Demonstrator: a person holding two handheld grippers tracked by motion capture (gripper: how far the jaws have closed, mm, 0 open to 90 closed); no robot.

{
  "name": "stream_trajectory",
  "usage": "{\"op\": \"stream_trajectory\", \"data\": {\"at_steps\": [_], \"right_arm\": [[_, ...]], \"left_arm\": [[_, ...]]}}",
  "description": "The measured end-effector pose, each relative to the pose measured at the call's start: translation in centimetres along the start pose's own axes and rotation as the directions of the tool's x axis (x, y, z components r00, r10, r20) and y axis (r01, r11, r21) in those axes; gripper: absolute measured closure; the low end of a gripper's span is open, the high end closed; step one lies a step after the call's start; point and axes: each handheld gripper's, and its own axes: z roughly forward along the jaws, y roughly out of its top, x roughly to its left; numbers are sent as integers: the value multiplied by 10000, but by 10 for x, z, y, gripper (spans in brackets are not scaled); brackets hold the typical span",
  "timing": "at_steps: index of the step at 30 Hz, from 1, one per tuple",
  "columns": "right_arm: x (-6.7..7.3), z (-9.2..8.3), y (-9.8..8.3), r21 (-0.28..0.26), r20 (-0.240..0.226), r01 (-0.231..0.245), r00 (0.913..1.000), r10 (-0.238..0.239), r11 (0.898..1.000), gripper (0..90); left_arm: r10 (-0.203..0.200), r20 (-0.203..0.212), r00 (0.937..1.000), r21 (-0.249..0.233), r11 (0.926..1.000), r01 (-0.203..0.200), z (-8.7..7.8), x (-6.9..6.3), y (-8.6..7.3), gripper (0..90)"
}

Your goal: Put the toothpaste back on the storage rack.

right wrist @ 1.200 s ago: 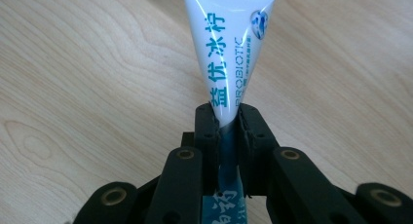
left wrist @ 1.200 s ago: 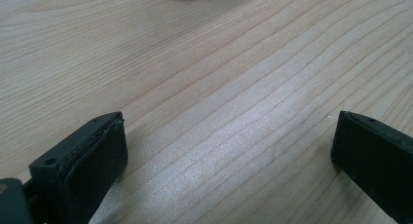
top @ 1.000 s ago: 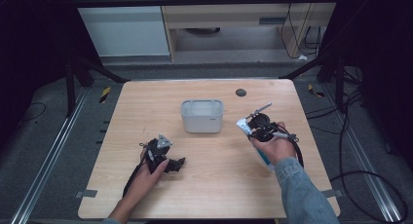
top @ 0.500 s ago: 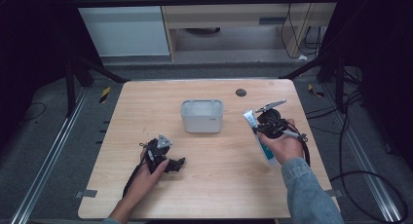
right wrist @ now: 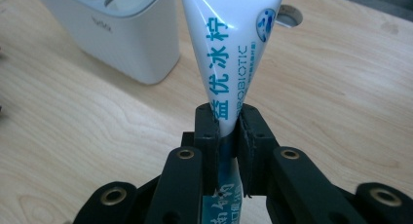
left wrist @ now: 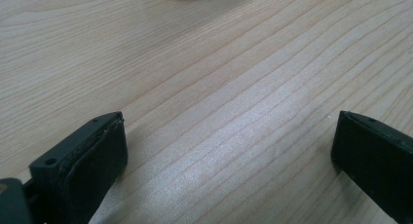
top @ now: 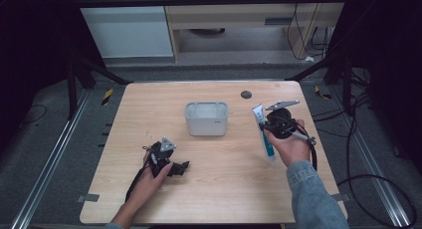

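My right gripper is shut on a white and blue toothpaste tube, its pads pinching the tube near the middle. From above, the tube hangs in that gripper above the table, right of a white rectangular holder. The holder stands upright to the left of the tube, with slots in its top. My left gripper rests low over the near left part of the table. Its jaws stand wide apart over bare wood, and one black pad shows clearly.
The wooden table has a small dark round disc near its far edge, behind the tube. Cables trail from both grippers toward the front edge. Dark floor, metal rails and cabinets surround the table.
My right gripper has lifted the toothpaste tube and carried it a little to the right and away from the front edge. The left hand has kept still.
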Motion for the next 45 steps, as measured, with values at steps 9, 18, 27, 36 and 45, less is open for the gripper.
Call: {"op": "stream_trajectory", "data": {"at_steps": [9, 18, 27, 36, 45], "right_arm": [[-1, -3, 6, -1061, 286, -450, 9984, 483, 9933, 802], [7, -1, 17, -1689, 255, -455, 9984, 505, 9846, 803], [15, 3, 29, -2218, 184, -473, 9984, 526, 9739, 804], [25, 0, 48, -2712, 81, -411, 9990, 450, 9616, 804], [37, -6, 76, -2842, 158, 15, 9999, 31, 9588, 804]], "left_arm": [[-1, 2, 10000, 1, 10000, 1, 0, 0, 0, 0], [-2, 2, 10000, -1, 10000, 2, 0, 0, 0, 0], [0, 1, 10000, 3, 10000, 0, 0, 0, 0, 0], [3, 2, 10000, 8, 10000, -3, 0, 0, 0, 0], [-9, -16, 10000, -23, 10000, 9, 0, 0, 0, 0]]}}
